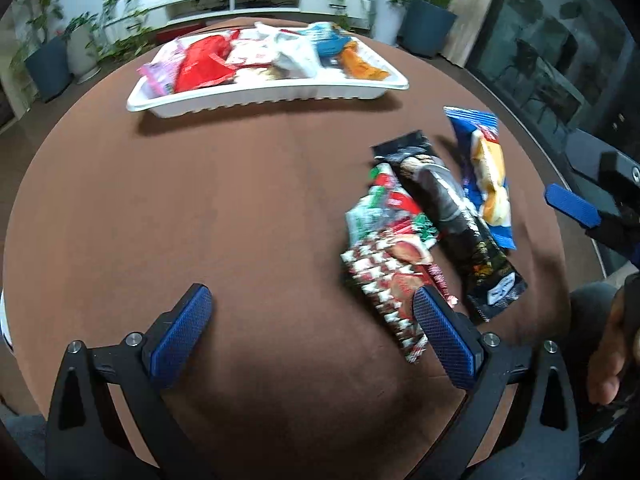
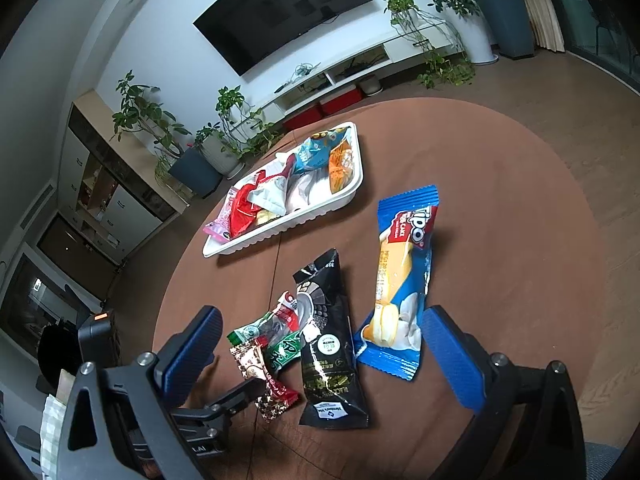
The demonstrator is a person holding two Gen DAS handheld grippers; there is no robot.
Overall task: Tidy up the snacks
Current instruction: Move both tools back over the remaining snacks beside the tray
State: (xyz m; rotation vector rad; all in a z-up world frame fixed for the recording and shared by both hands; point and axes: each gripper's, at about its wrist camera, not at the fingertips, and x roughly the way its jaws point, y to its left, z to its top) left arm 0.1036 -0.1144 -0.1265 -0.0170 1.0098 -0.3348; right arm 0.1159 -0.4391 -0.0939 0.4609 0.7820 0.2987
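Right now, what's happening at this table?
A person holds two grippers over a round brown table, sorting snacks. A white tray at the far side already holds several packets. Still loose on the table: a blue cake pack, a black pack and some small red and green packets. Left gripper and right gripper are both open and hold nothing.

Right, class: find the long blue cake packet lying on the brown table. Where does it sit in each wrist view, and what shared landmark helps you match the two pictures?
Left wrist view: the blue cake packet lies at the right, rightmost of the loose snacks.
Right wrist view: it lies right of centre, running up from near the lower edge.
Shared landmark: the black packet lies just left of it in both, with the white tray beyond.
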